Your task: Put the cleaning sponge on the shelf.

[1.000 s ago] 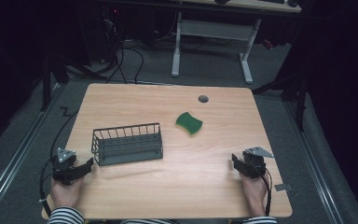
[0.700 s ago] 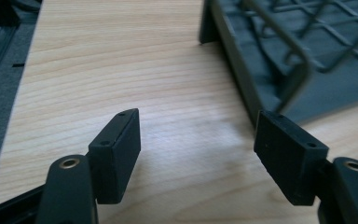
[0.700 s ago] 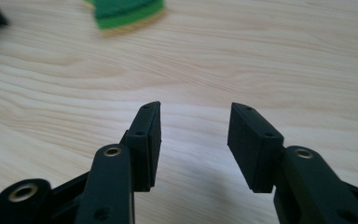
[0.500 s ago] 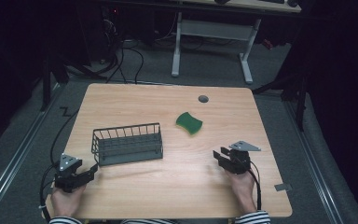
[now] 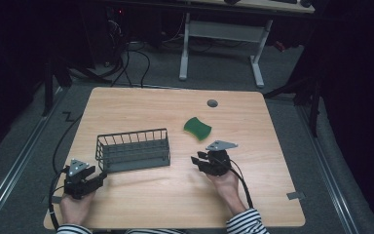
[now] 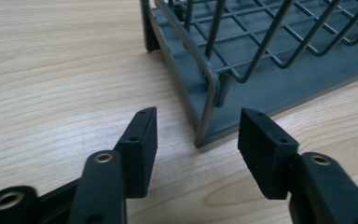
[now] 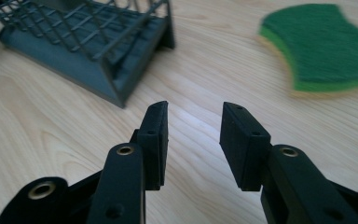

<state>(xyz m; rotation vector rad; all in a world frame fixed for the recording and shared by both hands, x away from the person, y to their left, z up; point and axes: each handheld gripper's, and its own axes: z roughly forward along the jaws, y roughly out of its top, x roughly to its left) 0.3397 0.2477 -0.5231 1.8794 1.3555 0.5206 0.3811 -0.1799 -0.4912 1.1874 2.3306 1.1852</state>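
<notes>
While the left tool (image 5: 97, 176) rests near the tabletop's (image 5: 146, 105) front-left corner, its jaws apart and just closing on nothing, the grey wire rack (image 5: 133, 150) stands just beyond them. The right tool (image 5: 197, 161), jaws also narrowing but empty, hovers mid-tabletop near the green sponge (image 5: 197, 128).

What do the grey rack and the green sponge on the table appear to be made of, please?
Rack: thin grey wire, probably coated metal with a matt finish, on a solid, perhaps plastic, base tray. Sponge: fibrous green scouring layer over a yellowish layer, likely foam; the picture is blurred there.
</notes>
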